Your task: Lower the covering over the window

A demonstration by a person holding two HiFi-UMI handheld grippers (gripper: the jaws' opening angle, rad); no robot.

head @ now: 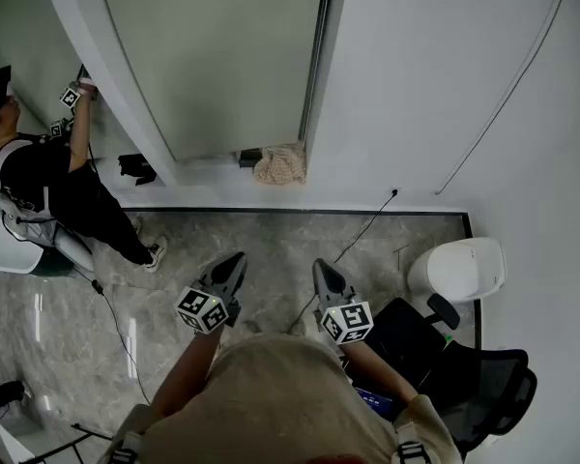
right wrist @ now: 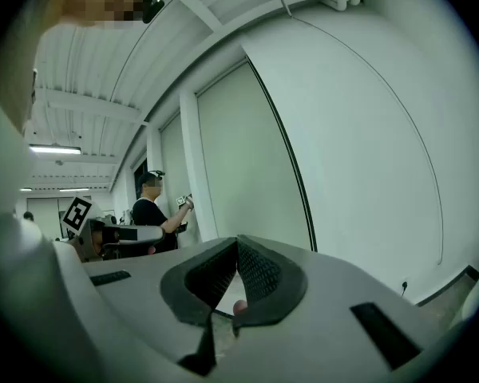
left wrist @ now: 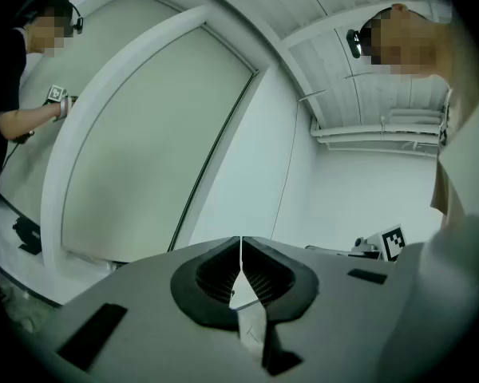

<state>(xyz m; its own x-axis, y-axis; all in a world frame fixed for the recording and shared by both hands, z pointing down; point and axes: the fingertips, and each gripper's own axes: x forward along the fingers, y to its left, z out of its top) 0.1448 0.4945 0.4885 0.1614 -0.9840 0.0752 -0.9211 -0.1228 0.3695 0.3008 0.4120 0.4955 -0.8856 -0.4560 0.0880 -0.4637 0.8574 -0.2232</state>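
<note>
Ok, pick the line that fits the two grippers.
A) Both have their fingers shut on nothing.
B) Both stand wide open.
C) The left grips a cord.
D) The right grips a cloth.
A: the left gripper and the right gripper each show their fingers closed tip to tip, with nothing between them.

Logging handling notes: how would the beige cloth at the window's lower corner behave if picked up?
The cloth lies crumpled in soft folds, so it is probably floppy and would sag from a grip. It looks thin, so likely light. Bunched against the frame, it would probably crumple rather than slide if pushed.
</note>
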